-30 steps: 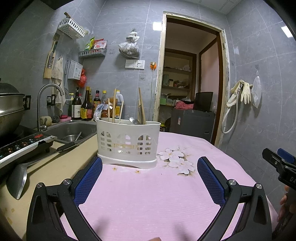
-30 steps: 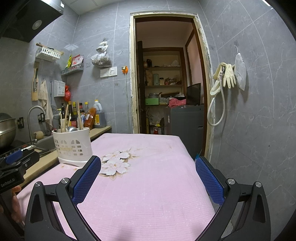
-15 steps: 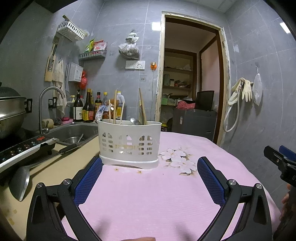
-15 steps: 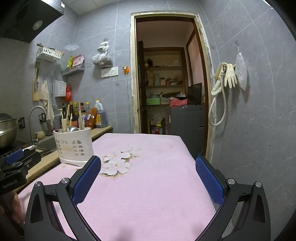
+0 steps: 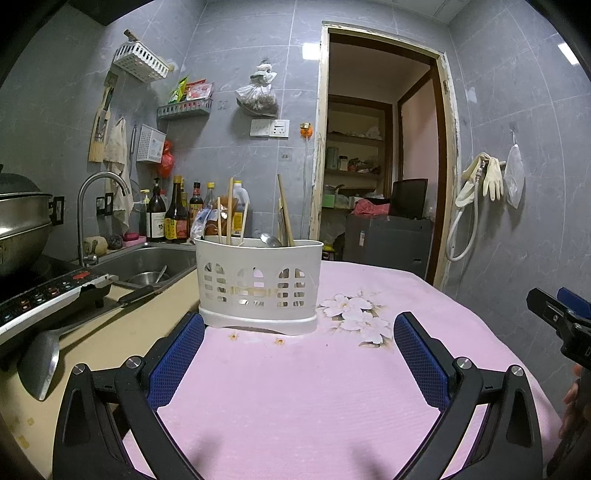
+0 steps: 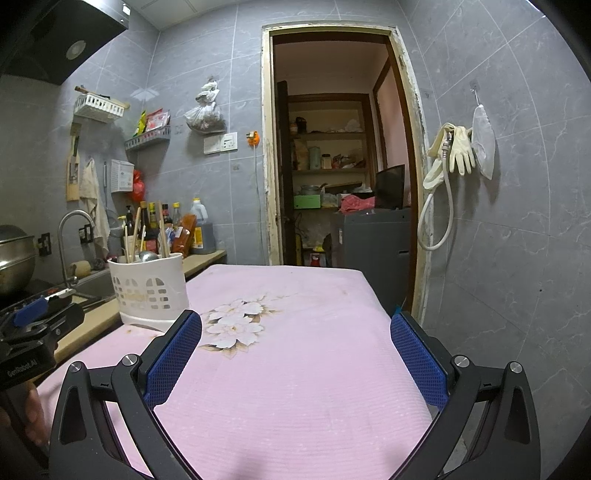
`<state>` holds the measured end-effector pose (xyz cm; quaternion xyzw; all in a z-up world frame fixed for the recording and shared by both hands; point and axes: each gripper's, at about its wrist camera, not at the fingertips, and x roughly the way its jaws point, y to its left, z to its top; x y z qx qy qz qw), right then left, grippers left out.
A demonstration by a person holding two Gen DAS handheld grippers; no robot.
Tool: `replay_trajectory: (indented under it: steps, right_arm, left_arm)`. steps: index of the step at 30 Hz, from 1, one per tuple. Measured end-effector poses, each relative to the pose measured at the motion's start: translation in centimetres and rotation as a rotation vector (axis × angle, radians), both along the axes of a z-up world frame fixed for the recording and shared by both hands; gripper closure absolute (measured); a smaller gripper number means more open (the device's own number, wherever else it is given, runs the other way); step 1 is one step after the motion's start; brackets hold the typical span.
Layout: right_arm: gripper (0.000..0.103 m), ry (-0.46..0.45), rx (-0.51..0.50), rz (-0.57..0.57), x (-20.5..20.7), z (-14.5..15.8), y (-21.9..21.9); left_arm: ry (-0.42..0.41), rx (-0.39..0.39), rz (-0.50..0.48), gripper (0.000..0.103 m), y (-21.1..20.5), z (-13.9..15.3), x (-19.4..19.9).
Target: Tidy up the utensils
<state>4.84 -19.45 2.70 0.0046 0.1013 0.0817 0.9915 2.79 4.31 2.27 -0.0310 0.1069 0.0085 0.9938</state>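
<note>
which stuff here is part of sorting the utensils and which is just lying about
Part of the job:
- white utensil holder
- chopsticks in it
- spoon in it

Lying about:
- spatula on the counter
- sauce bottles
- rubber gloves
- sink

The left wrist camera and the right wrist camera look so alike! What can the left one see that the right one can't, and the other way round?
Only the left wrist view shows the metal spatula lying on the counter and the bowl inside the sink. Only the right wrist view shows the black range hood up high. Both show the white utensil holder with chopsticks and a spoon, standing on the pink flowered cloth, plus the doorway and the hanging rubber gloves. Both grippers are open and empty.
</note>
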Motion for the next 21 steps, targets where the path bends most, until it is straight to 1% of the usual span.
replay_trajectory:
  steps: [14,21]
  right_arm:
    - [0.0,0.001,-0.001,-0.001,0.0,0.1,0.0]
    - [0.0,0.01,-0.003,0.007,-0.7,-0.4,1.3]
  left_arm:
    - [0.007,0.004,-0.001,0.002,0.1,-0.2,0.0]
    - [0.008,0.003,-0.002,0.002,0.2,-0.2,0.0]
